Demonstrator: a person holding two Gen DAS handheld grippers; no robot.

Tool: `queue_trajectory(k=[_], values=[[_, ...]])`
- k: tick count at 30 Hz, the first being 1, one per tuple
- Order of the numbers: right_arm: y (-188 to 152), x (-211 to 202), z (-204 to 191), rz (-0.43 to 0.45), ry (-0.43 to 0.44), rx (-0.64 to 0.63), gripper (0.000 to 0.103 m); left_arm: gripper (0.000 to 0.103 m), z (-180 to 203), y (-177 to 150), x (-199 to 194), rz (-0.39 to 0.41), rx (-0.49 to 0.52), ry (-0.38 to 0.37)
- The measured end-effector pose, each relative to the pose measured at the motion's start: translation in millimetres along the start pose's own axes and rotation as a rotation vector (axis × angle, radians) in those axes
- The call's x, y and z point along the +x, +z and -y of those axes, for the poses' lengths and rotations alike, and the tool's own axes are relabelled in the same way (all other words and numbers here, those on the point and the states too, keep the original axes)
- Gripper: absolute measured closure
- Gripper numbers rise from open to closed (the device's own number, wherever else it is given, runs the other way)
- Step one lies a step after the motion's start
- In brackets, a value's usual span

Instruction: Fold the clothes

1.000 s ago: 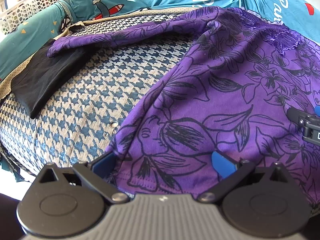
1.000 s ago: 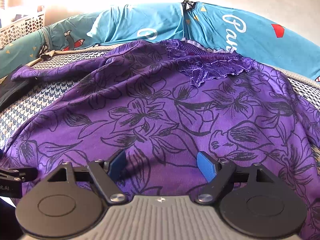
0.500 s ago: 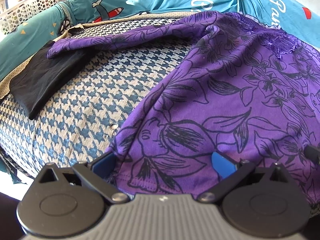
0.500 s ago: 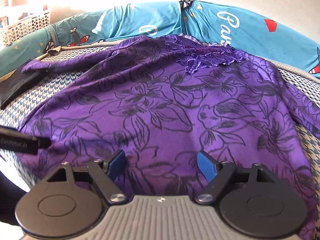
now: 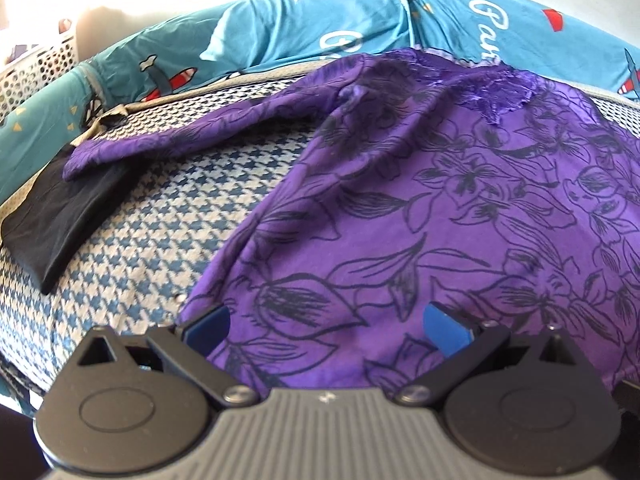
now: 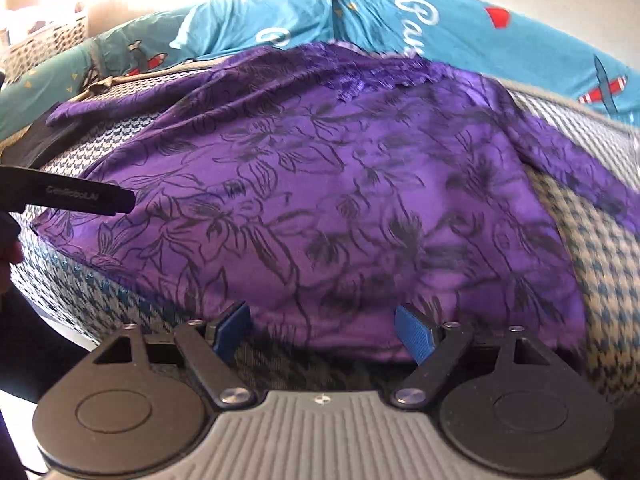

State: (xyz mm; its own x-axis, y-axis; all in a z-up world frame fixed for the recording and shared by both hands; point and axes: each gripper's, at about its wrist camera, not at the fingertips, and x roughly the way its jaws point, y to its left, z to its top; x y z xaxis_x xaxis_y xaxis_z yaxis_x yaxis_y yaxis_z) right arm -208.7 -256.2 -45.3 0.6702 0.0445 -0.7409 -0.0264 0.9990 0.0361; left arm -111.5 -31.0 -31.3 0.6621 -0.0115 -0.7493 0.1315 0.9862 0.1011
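A purple top (image 5: 460,208) with black flower outlines and a lace neckline lies spread flat on a blue-and-white houndstooth surface (image 5: 152,240). Its left sleeve stretches out to the left. My left gripper (image 5: 326,322) stands open over the top's lower left hem, blue pads wide apart. In the right wrist view the same purple top (image 6: 320,200) fills the middle. My right gripper (image 6: 324,330) is open at the bottom hem, with nothing between its pads. The left gripper's black finger (image 6: 80,196) pokes in over the top's left edge there.
A folded black garment (image 5: 60,216) lies at the left, under the sleeve end. Teal bedding (image 5: 320,28) printed with planes and white lettering runs along the back. A white perforated basket (image 5: 36,68) stands at the far left. The houndstooth surface (image 6: 600,264) drops away at the front edge.
Both grippers have drawn back toward the near hem and tilted up. The right one now shows the hem and the surface's right side; the left finger appears higher in its view.
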Motion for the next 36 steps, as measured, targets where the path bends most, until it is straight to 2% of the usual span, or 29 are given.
queue_trajectory(k=[2, 5, 8, 11, 14, 18, 19, 21, 25, 28, 29, 30, 36], values=[[-2.7, -13.6, 11.0, 0.043, 0.006, 0.08, 0.025, 0.0, 4.8, 0.4, 0.4, 0.002, 0.006, -0.012], [-3.5, -34.4, 27.7, 0.151, -0.048, 0.162, 0.025, 0.0, 11.9, 1.1, 1.1, 0.004, 0.014, -0.03], [-3.8, -44.8, 48.8, 0.207, -0.195, 0.248, 0.025, 0.0, 18.7, 1.8, 1.7, 0.006, 0.023, -0.047], [-6.4, -45.6, 77.1, 0.18, -0.309, 0.401, 0.025, 0.0, 23.1, 2.7, 1.9, 0.007, 0.029, -0.06], [-12.5, -43.6, 103.2, 0.137, -0.322, 0.545, 0.025, 0.0, 27.2, 3.4, 2.5, 0.007, 0.031, -0.077], [-22.9, -39.5, 126.1, 0.114, -0.297, 0.655, 0.027, 0.0, 32.5, 4.1, 3.3, 0.007, 0.037, -0.089], [-26.2, -37.0, 129.8, 0.111, -0.272, 0.691, 0.03, 0.0, 33.8, 4.1, 3.3, 0.007, 0.04, -0.091], [-29.7, -33.3, 134.1, 0.095, -0.229, 0.736, 0.049, 0.0, 35.7, 3.6, 3.7, 0.006, 0.046, -0.088], [-29.9, -26.2, 128.6, 0.086, -0.235, 0.707, 0.059, 0.0, 36.6, 2.2, 5.8, 0.0, 0.051, -0.075], [-30.7, -27.5, 126.9, 0.102, -0.226, 0.695, 0.077, 0.0, 34.7, 1.1, 8.6, -0.012, 0.045, -0.065], [-30.3, -28.5, 125.9, 0.108, -0.225, 0.684, 0.088, 0.0, 34.1, 0.9, 9.1, -0.014, 0.043, -0.064], [-29.8, -29.6, 124.7, 0.113, -0.224, 0.673, 0.091, 0.0, 33.7, 0.8, 9.3, -0.015, 0.042, -0.064], [-19.6, -55.3, 106.5, 0.211, -0.311, 0.522, 0.093, 0.0, 31.0, 0.3, 9.7, -0.018, 0.035, -0.058]])
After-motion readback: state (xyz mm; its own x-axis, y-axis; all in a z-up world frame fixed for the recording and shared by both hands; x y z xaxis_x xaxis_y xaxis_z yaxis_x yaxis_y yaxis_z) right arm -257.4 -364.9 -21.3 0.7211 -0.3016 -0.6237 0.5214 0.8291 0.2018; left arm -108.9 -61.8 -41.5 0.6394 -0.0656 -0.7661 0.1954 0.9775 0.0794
